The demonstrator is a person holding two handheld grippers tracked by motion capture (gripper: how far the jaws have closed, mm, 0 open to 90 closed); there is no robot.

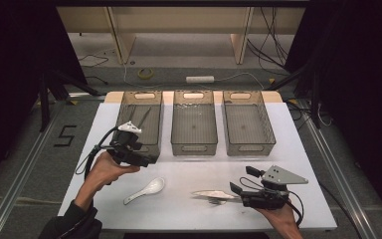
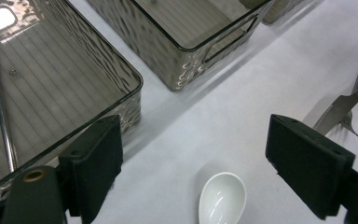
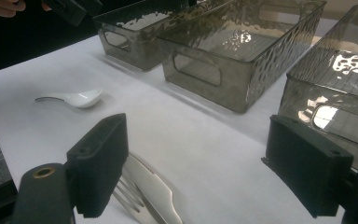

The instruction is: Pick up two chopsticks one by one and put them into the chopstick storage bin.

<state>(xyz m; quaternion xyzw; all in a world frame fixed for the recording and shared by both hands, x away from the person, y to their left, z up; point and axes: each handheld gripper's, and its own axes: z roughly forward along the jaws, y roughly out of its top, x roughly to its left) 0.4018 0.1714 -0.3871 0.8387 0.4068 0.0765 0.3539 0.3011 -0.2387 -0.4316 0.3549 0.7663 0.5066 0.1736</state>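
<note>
High view tells me the sort is barely begun: chopsticks lie in the left bin, the middle bin and right bin hold nothing. On the bench wait the white spoon, knife and fork. My left tool hovers with jaws apart above the spoon; my right tool gapes at the knife.
</note>
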